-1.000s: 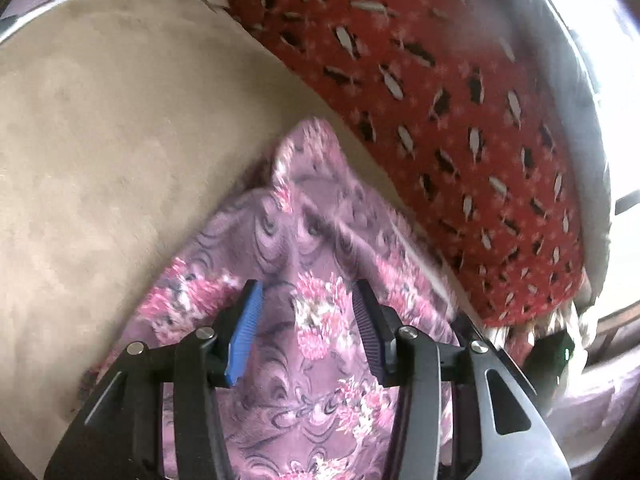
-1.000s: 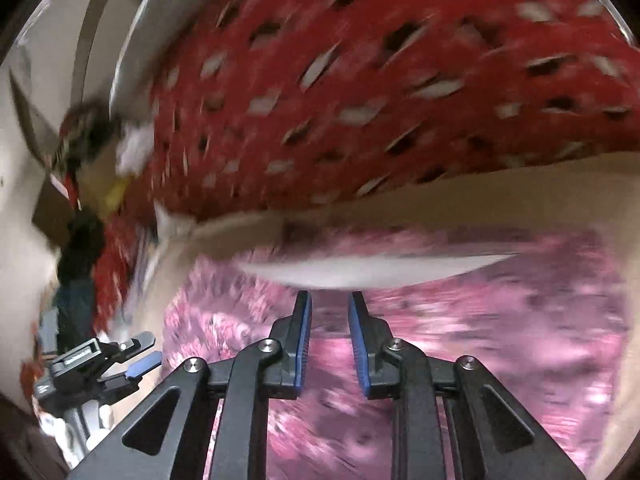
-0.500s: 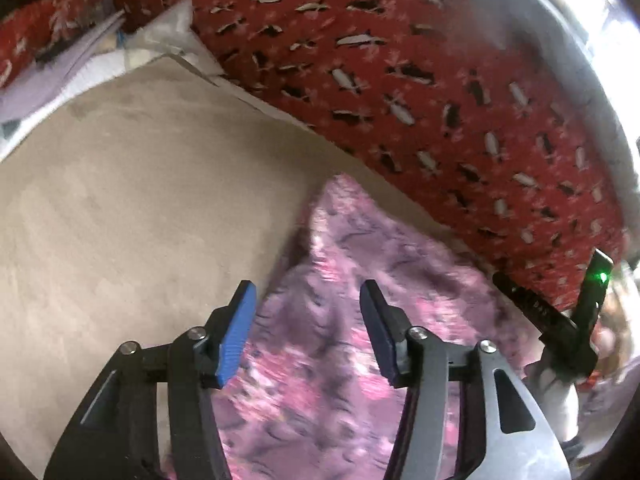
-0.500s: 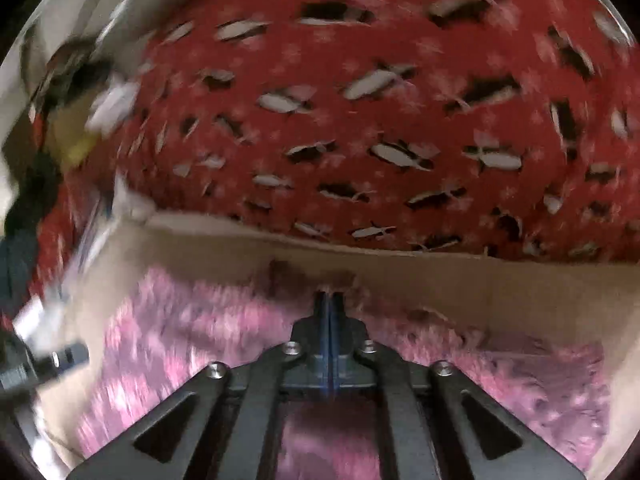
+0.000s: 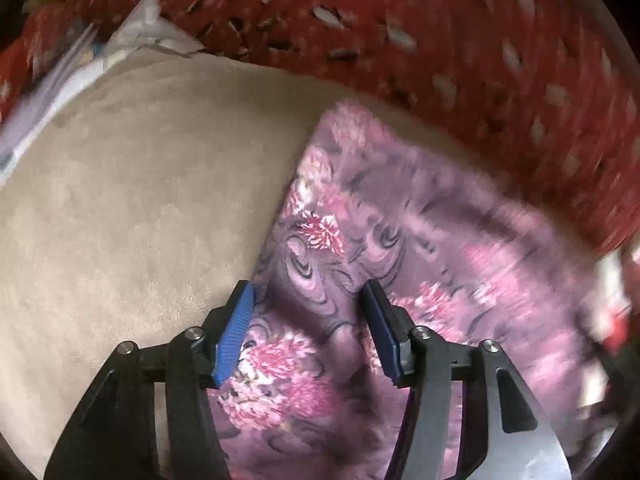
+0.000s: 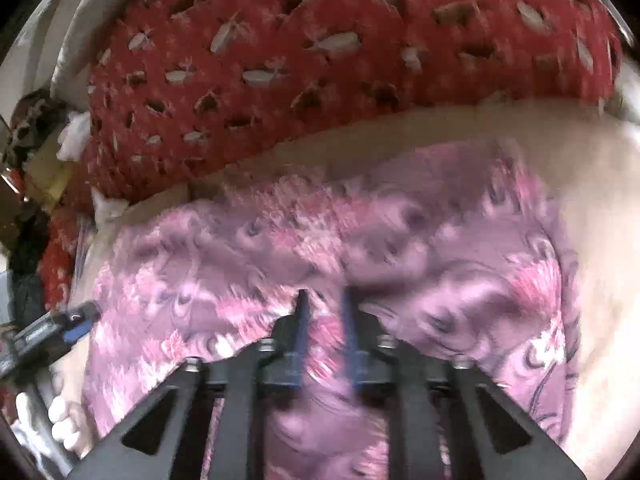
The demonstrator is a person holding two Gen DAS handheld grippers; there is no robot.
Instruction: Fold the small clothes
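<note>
On my left wrist view, the left gripper (image 5: 308, 320) sits at the bottom centre of the frame with its jaws wide apart, the blue pads (image 5: 234, 336) clear of any fabric between them. Beneath and beyond it lies the purple floral garment (image 5: 400, 248), spread flat and filling the lower right half of the frame, its left edge running diagonally up toward the centre top. The garment rests on a beige blanket (image 5: 132, 200) that takes up the left half. A red patterned blanket (image 5: 400, 32) arches across the top and right.

On my right wrist view, the right gripper (image 6: 324, 312) is at the bottom centre, jaws slightly apart with a narrow gap, and nothing pinched that I can make out; the picture is blurred there. The same garment (image 6: 440, 240) covers the middle and lower frame, with beige showing along the right edge and red above. At the lower left edge I see the other gripper's blue tip (image 6: 76, 320).
</note>
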